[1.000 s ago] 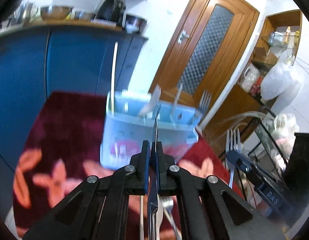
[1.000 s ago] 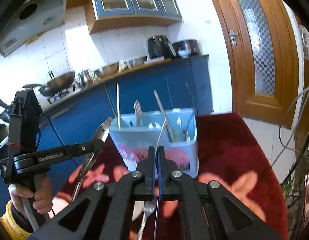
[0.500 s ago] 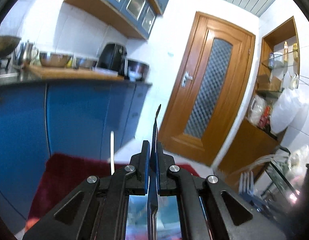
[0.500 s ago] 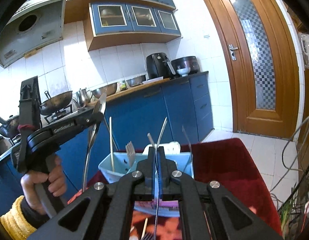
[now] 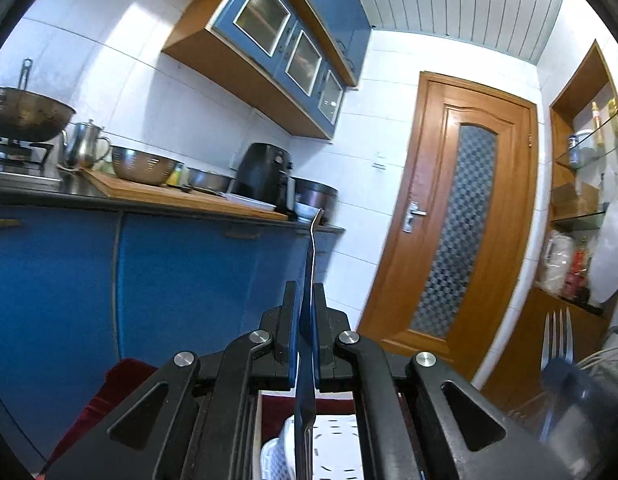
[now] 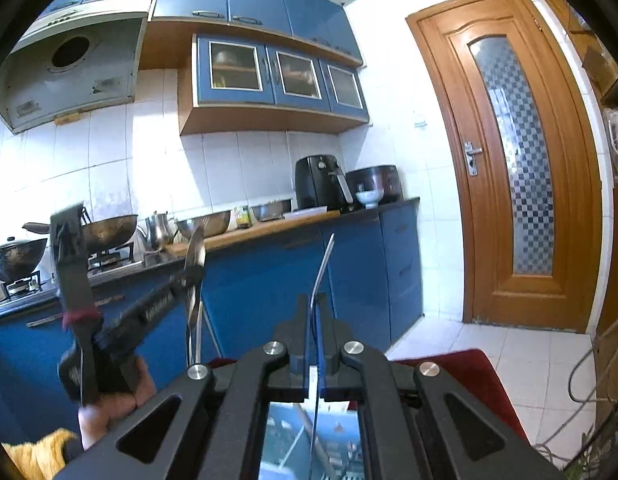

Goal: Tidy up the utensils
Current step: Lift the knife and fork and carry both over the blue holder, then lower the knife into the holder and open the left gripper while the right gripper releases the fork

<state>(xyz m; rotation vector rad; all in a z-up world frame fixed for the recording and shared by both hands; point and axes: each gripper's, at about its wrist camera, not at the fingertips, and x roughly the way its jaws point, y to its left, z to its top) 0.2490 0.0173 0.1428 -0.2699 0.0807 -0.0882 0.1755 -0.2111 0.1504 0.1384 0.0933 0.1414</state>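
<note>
Both grippers have lifted their utensils above the caddy [image 5: 333,436]

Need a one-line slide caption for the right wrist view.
Right gripper shut on a fork, held level toward the blue kitchen cabinets.

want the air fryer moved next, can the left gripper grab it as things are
Probably not. The left gripper is already shut on a spoon, so its jaws are occupied, and the air fryer sits well back on the counter across the room.
</note>
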